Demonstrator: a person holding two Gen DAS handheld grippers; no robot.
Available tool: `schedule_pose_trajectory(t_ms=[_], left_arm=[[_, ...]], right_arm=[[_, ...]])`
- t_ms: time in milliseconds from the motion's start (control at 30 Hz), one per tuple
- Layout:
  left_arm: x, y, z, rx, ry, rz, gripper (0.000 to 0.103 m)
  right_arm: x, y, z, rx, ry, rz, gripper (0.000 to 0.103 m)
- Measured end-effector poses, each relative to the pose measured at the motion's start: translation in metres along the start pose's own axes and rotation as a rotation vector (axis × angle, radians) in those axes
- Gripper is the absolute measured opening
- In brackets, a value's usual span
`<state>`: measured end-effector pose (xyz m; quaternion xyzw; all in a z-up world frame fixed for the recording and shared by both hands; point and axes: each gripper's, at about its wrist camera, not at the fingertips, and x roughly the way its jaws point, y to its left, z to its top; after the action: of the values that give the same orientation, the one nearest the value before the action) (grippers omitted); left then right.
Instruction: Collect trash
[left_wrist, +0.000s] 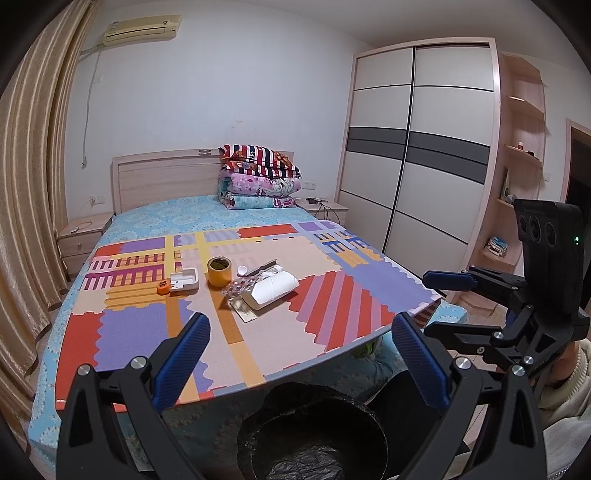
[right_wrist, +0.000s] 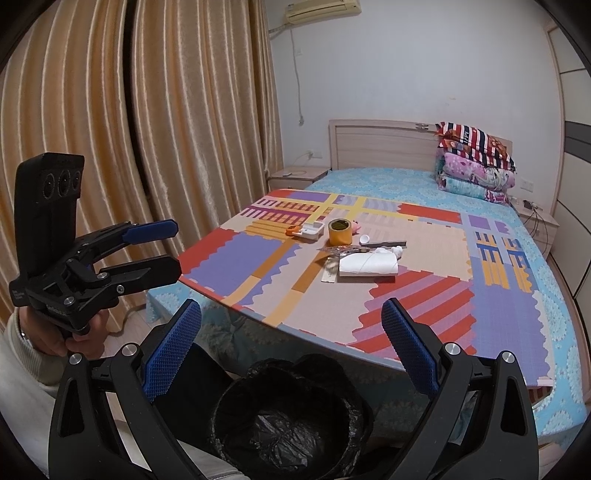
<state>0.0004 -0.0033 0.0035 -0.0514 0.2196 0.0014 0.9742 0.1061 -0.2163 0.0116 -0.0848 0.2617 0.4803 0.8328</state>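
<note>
Both spread wide, holding nothing: left hand-held gripper (left_wrist: 301, 354), right hand-held gripper (right_wrist: 291, 350), up over the bin (right_wrist: 291, 417). Trash (right_wrist: 364, 260) past the bin, mid-mat (right_wrist: 229, 258) on the bed. Best to reach slow, pinch one piece, then drop in the bin.

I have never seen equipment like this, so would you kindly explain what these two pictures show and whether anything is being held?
A person holds a hand-operated two-finger gripper in each hand, with a fisheye camera on each looking along its blue-padded fingers. One picture comes from the left gripper, the other from the right gripper; each also shows the other gripper off to one side. Both are open and hold nothing. Below them stands a trash bin lined with a black bag. Ahead, a colourful mat on the bed carries a yellow tape roll, a white box, a small orange item, a white bottle cap and white wrappings.
</note>
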Motion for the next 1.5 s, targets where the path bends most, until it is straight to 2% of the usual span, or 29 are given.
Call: schedule_pose_trajectory(t_ms=[1167, 1500], left_arm=[[0.000, 0.003, 0.001, -0.009, -0.001, 0.007, 0.095], [0.017, 0.014, 0.005, -0.007, 0.015, 0.023, 0.095]], right_arm=[[0.005, -0.002, -0.005, 0.020, 0.007, 0.002, 0.099], [0.028, -0.014, 0.000, 0.075, 0.036, -0.002, 0.099]])
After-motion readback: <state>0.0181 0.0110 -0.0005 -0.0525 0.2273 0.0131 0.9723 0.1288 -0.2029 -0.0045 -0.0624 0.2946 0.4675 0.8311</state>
